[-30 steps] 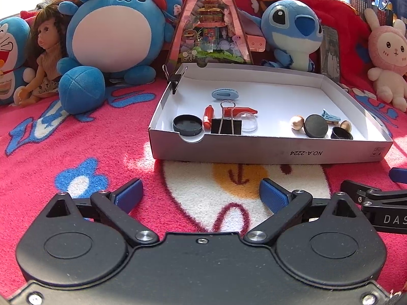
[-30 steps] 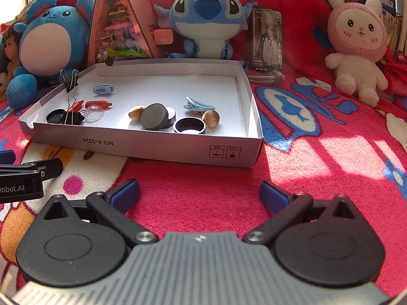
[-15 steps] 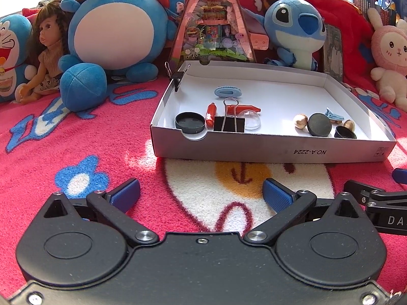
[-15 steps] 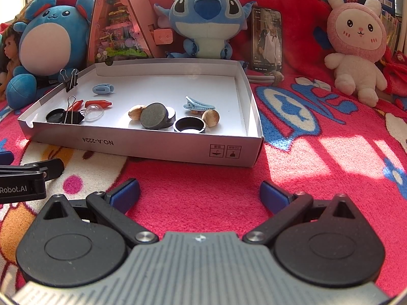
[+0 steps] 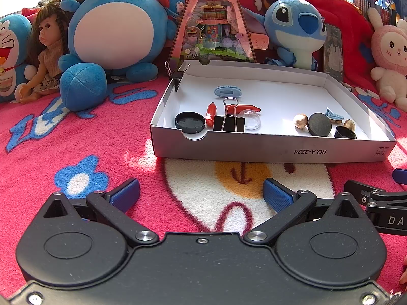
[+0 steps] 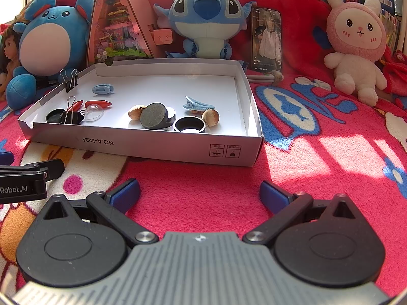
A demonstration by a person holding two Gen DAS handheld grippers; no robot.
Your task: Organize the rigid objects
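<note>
Holding small oddments, shallow white box, unlidded

The left gripper hovers low just before the white box's near wall, jaws spread wide and empty. The right gripper sits beside it, before the box's right corner, equally wide and empty.

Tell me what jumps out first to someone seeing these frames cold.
The white cardboard box sits mid-frame on the bright pink blanket, scattered with small items: a black binder clip, a grey disc, a blue hair clip. Behind it stands a row of plush toys, the blue Stitch plush in the middle. Both grippers hover open and empty before the box.
</note>
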